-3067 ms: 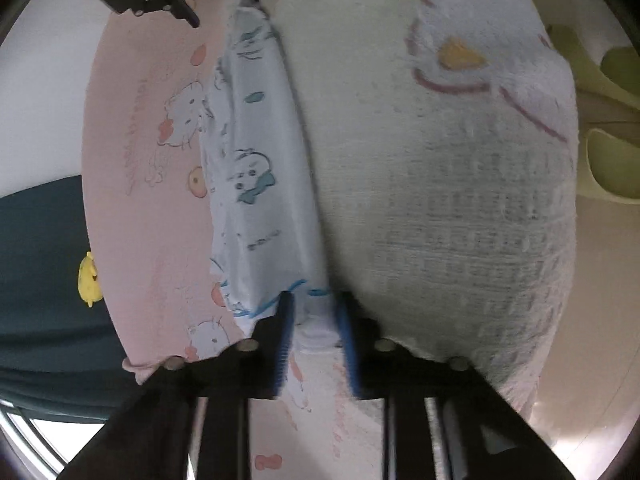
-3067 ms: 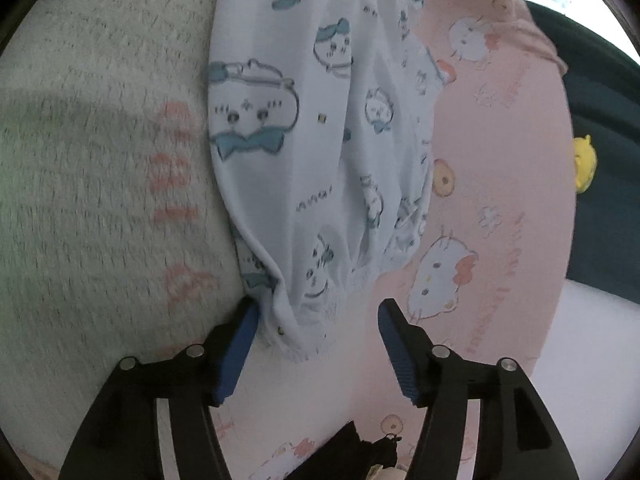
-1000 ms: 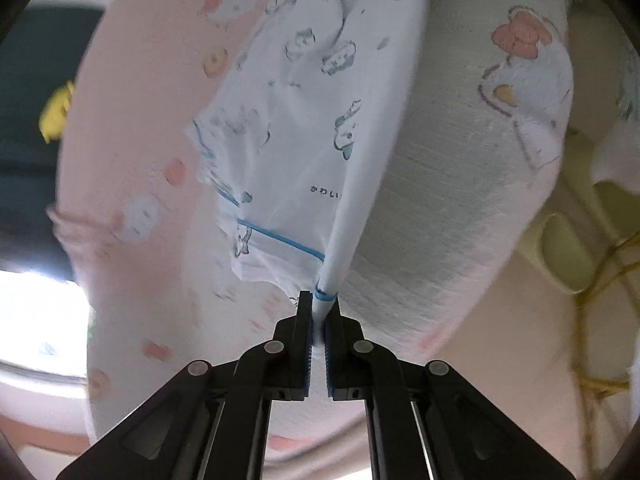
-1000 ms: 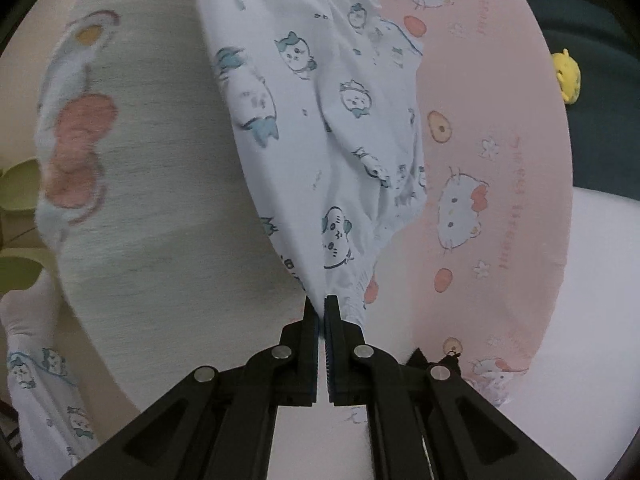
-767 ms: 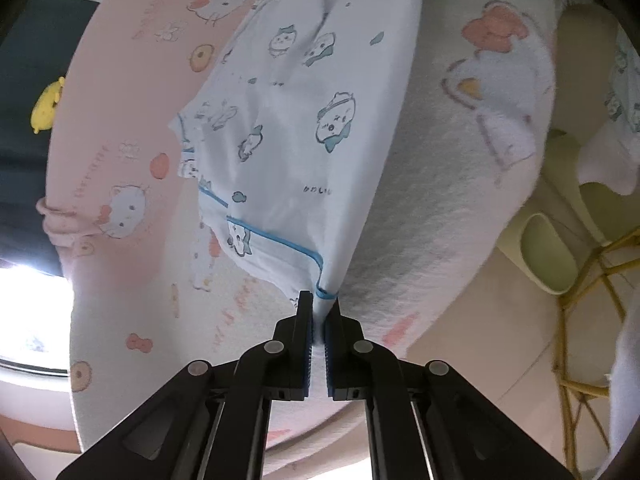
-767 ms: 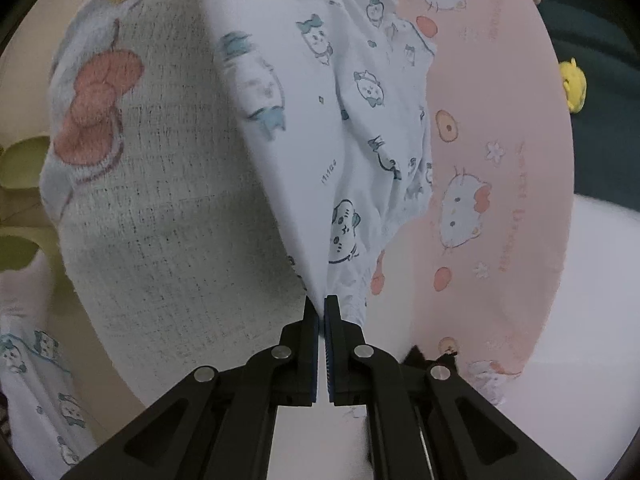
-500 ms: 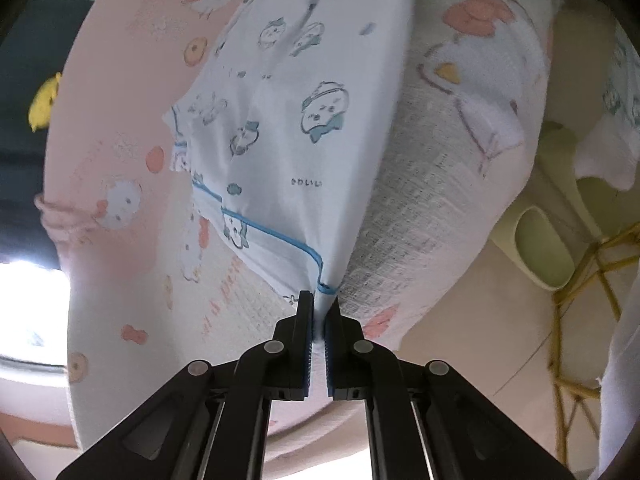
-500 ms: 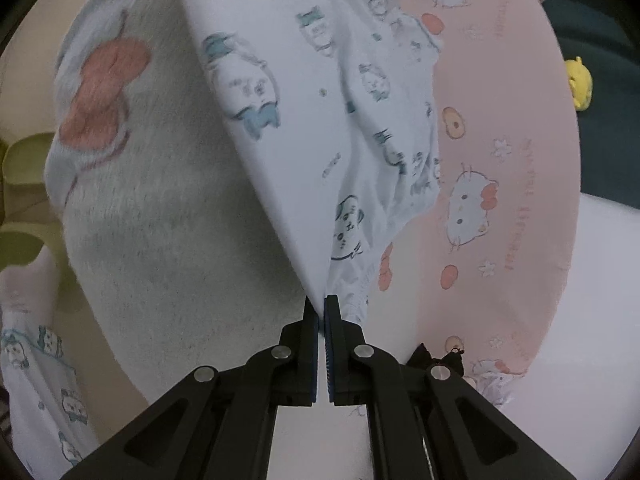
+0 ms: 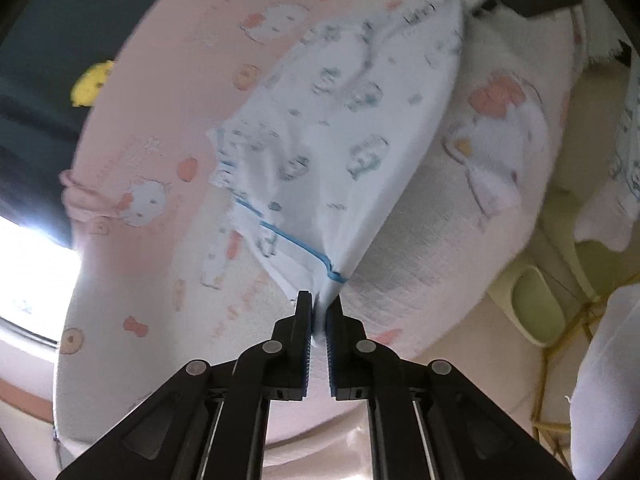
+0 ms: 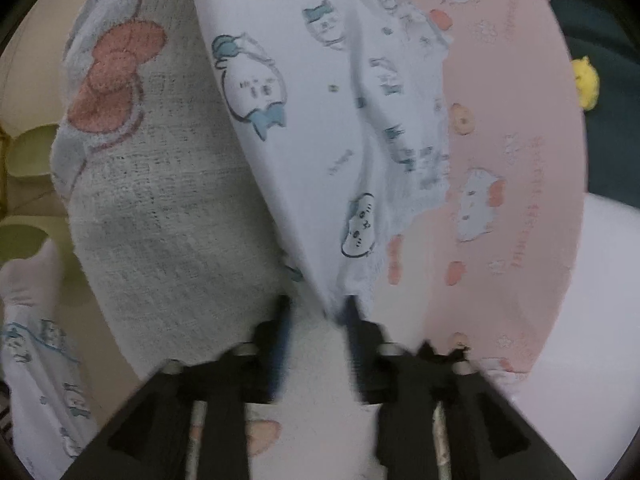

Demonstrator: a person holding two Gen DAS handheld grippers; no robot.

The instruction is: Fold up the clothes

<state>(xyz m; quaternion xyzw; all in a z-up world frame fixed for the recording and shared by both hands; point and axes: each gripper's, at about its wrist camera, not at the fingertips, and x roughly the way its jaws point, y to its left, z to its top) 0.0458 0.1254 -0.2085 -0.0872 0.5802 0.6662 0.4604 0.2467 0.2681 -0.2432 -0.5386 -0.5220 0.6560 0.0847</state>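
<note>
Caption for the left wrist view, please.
Left gripper pinches the blue-trimmed corner of a white printed garment stretched above a pink cat-print blanket.

**Black linkages, blue pads, silver pivots**

Matte black throughout on the left gripper (image 9: 318,314): angular linkage arms, round silver pivot screws at the joints, ribbed blue pads on the inner faces of slim fingers (image 9: 304,316). Pale metal rails between the arms lower down. Same black build and silver screws on the right gripper (image 10: 318,312), heavily blurred; pads apparently blue there too.
</note>
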